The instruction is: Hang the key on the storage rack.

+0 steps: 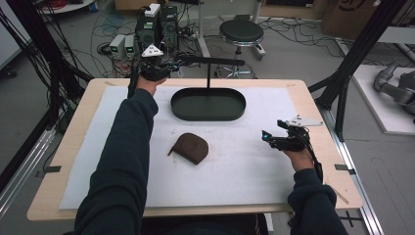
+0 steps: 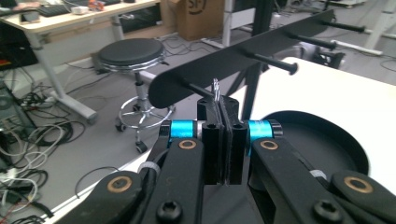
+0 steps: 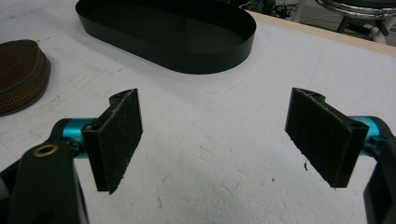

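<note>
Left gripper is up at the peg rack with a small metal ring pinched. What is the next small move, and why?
Probably ease the left gripper forward, so the metal ring slides farther along the peg of the rack, then open. The jaws are shut on the ring, right at that peg.

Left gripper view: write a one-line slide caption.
Left gripper shut on a small metal ring at a peg of the black hook rack, above the oval tray.

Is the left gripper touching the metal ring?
Touching. The left gripper view shows the left gripper shut on the metal ring, by a rack peg.
</note>
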Action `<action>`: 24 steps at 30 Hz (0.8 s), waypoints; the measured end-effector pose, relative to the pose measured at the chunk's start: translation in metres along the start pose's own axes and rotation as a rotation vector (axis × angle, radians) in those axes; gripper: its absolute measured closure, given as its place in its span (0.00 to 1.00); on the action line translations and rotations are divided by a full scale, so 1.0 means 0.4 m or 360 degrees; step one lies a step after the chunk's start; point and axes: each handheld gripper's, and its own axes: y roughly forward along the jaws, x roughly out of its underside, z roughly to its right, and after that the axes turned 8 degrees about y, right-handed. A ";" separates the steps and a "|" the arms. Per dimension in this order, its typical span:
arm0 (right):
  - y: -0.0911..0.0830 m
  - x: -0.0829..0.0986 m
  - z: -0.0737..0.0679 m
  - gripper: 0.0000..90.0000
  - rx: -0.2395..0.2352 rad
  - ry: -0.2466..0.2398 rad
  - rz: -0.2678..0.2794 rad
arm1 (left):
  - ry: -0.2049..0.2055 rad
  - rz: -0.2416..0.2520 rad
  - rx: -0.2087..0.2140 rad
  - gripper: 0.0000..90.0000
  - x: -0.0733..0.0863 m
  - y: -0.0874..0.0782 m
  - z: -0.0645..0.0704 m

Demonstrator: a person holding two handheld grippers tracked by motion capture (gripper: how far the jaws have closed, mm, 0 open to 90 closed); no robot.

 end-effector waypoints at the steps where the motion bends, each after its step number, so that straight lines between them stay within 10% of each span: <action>1: 0.002 0.000 0.000 0.21 0.0003 -0.0008 -0.0002 | -0.0011 -0.0012 -0.0002 0.98 0.004 0.006 0.001; 14: 0.001 0.002 0.002 0.21 0.0000 0.0005 -0.0010 | -0.0014 -0.0046 0.0044 0.97 0.002 0.004 0.011; 19: 0.002 0.003 0.003 0.21 0.0000 -0.0004 -0.0015 | -0.0142 -0.0064 -0.0078 0.63 0.005 -0.003 -0.002; 24: 0.004 0.003 0.003 0.21 -0.0003 -0.0005 -0.0012 | -0.0135 -0.0056 -0.0117 0.60 0.013 -0.035 0.002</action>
